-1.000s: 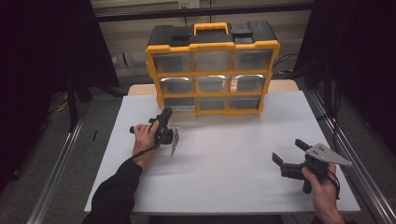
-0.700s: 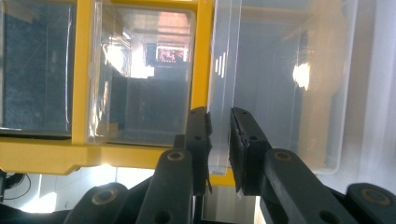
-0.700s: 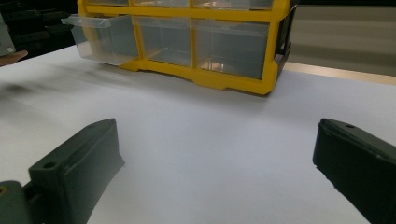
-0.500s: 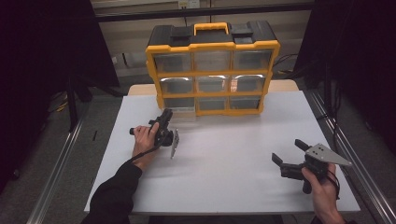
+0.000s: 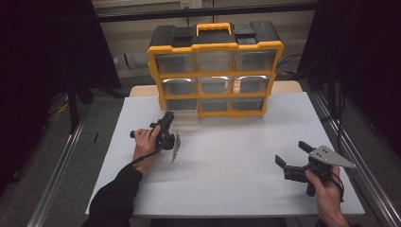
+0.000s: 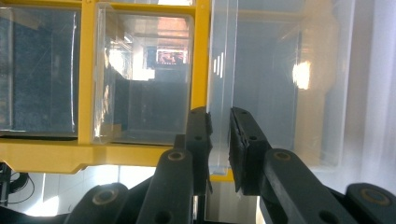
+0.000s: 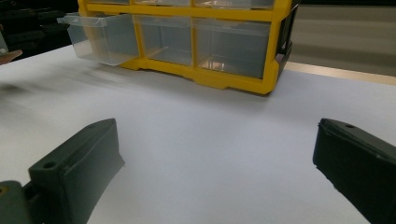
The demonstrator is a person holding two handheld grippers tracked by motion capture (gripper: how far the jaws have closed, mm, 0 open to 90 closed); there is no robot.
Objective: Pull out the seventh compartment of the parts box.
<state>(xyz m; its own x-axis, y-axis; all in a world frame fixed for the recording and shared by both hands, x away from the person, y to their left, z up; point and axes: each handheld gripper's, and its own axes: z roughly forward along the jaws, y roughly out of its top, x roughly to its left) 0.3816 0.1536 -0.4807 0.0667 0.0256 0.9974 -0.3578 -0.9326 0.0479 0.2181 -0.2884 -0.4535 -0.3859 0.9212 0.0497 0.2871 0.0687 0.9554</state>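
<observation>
Almost nothing is changing from the picture half a second before. Both hands are staying in the same spots, and the bottom-left drawer (image 5: pixel 185 117) is sticking out of the box just as far as it was.

The yellow and black drawer box (image 5: pixel 215 68) is standing at the 12 o'clock end of the white bench (image 5: pixel 227 156). It has three rows of three clear drawers and a yellow handle on top.

The left claw (image 5: pixel 166 124) is sitting at about 9 o'clock from the middle of the bench, pointing toward 1 o'clock at the box. In the left gripper view, the left claw (image 6: pixel 219 140) is pinching the clear front lip of that drawer (image 6: pixel 261 84), with its two black jaws nearly closed on the thin plastic. This picture is turned on its side, so the drawer looks tall here.

In the right gripper view, the drawer (image 7: pixel 95 37) is sticking out from the bottom row toward the person. Its long side is running from 12 o'clock to 6 o'clock on the bench, with the open top facing up.

The right claw (image 5: pixel 294 160) is resting at about 4 o'clock, well apart from the box, pointing toward 10 o'clock. Its jaws are spread wide and are holding nothing.
</observation>
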